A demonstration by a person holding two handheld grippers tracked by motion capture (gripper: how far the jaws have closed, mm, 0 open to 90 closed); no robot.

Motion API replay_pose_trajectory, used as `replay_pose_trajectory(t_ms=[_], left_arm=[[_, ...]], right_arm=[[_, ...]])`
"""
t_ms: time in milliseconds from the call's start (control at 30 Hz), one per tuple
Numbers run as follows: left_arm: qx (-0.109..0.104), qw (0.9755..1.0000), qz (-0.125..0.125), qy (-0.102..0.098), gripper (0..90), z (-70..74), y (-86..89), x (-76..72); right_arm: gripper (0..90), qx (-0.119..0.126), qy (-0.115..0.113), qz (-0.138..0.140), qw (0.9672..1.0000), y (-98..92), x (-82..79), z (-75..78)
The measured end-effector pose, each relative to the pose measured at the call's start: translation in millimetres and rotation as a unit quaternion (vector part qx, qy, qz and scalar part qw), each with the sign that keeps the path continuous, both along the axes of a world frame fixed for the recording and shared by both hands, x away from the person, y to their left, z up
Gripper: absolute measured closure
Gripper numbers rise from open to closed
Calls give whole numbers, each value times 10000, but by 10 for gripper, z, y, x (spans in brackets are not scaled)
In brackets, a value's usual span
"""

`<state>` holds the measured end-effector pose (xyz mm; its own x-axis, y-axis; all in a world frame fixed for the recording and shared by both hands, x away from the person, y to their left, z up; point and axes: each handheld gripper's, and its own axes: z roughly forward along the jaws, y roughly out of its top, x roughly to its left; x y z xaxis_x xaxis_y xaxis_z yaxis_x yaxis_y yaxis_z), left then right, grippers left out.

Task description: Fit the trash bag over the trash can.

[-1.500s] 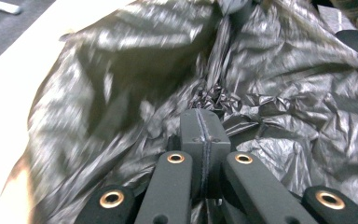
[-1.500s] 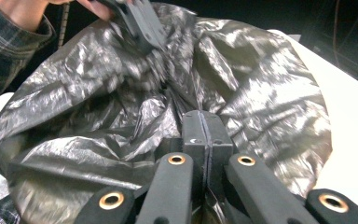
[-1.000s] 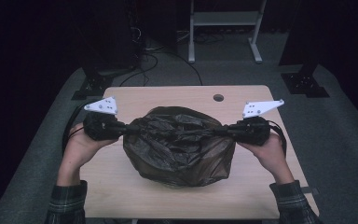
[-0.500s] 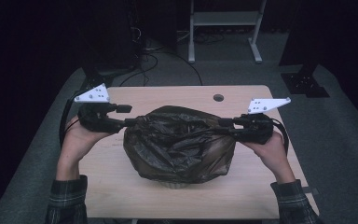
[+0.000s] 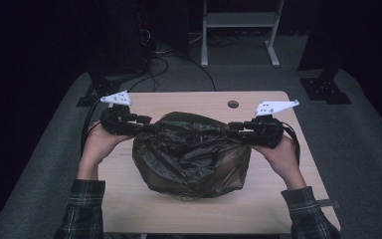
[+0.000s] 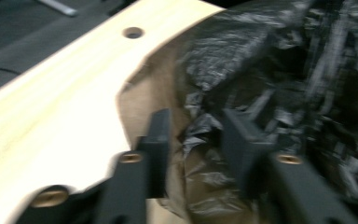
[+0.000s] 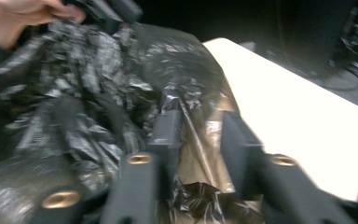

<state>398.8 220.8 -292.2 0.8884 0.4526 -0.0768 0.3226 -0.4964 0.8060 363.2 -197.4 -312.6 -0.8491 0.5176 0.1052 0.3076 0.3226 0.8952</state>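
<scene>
A crumpled dark plastic bag (image 5: 191, 154) sits mid-desk (image 5: 129, 204), its long axis left to right. The left gripper (image 5: 146, 124), closing, has film between parted fingers (image 6: 158, 140). The right gripper (image 5: 234, 128), equally near, does likewise, fingers (image 7: 168, 130) unclenched.

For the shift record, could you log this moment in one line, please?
left hand-held gripper: closing on crumpled dark plastic bag | right hand-held gripper: same | wooden table

No text, label, brand, number or sign can be read anywhere in these views. The black plastic bag (image 5: 191, 152) carries no legible print, and the desk (image 5: 179, 102) is plain wood without markings.
</scene>
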Motion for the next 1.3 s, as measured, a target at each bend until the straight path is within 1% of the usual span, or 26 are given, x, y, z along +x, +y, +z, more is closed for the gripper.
replay_pose_trajectory(t_ms=[33, 67, 100, 133, 200, 267, 300, 333, 367, 433, 467, 533, 600, 633, 667, 700, 733, 800, 833, 900, 967, 1033, 1100, 1200, 1267, 1300], left_arm=[[-4, 10000, 7, -31, 763, 4, -8, -8], [-26, 10000, 46, -45, 786, 16, -7, -11], [-128, 9999, 42, -61, 872, 40, 14, -14], [-92, 9999, 110, -94, 900, 59, 29, -12], [40, 9996, 205, -209, 900, 79, 45, -8], [2, 9990, 337, -295, 900, 88, 80, 16], [33, 9984, 448, -343, 900, 82, 93, 30], [124, 9978, 557, -340, 900, 57, 105, 56], [162, 9976, 590, -319, 899, 34, 112, 72], [265, 9967, 714, -273, 899, -51, 127, 111], [340, 9962, 769, -241, 899, -101, 133, 127], [275, 9969, 724, -106, 899, -199, 151, 155], [364, 9963, 766, -113, 898, -251, 139, 154], [422, 9956, 819, -166, 878, -253, 128, 144], [456, 9949, 872, -226, 816, -243, 127, 135], [383, 9946, 920, -287, 738, -214, 137, 113], [276, 9948, 922, -338, 704, -182, 160, 91], [94, 9939, 1005, -452, 622, -99, 225, 37], [-16, 9942, 967, -470, 599, -57, 262, 5], [-231, 9942, 905, -527, 542, 27, 327, -86], [-334, 9950, 743, -576, 496, 99, 371, -205], [-428, 9956, 582, -603, 463, 131, 375, -296], [-416, 9965, 436, -585, 415, 145, 348, -375], [-281, 9981, 205, -515, 388, 115, 261, -438], [-166, 9988, 115, -450, 405, 72, 219, -445], [-173, 9989, 78, -429, 460, 62, 215, -447]], right_arm=[[853, -13, 5, 4, 10000, 12, 11, -10], [900, -27, -16, -48, 10000, 26, 18, -18], [900, -53, -36, -99, 9999, 41, 22, -22], [900, -73, -39, -113, 9999, 54, 33, -26], [900, -91, -106, -204, 9997, 69, 43, -25], [900, -87, -182, -342, 9992, 68, 61, -21], [900, -86, -221, -441, 9987, 66, 78, -21], [900, -95, -231, -514, 9984, 66, 100, -26], [900, -219, -251, -660, 9973, 81, 134, -45], [900, -369, -213, -797, 9959, 102, 193, -100], [900, -425, -140, -838, 9955, 115, 230, -144], [900, -537, -52, -855, 9949, 143, 281, -235], [900, -541, 27, -829, 9951, 166, 300, -298], [900, -541, 30, -806, 9953, 178, 300, -310], [885, -561, 13, -814, 9951, 186, 291, -307], [791, -547, -13, -810, 9952, 186, 283, -300], [729, -395, -23, -806, 9960, 167, 265, -271], [690, -163, -52, -788, 9967, 97, 231, -211], [661, -70, -92, -791, 9968, 58, 205, -177], [639, 137, -80, -710, 9974, -31, 143, -112], [628, 275, -97, -612, 9977, -107, 58, -58], [599, 369, -122, -436, 9983, -156, -35, -19], [571, 493, -40, -155, 9987, -169, -110, -4], [522, 432, 41, 90, 9990, -103, -180, -12], [516, 343, 61, 106, 9993, -45, -178, -27], [534, 339, 109, 138, 9993, -19, -158, -40]])
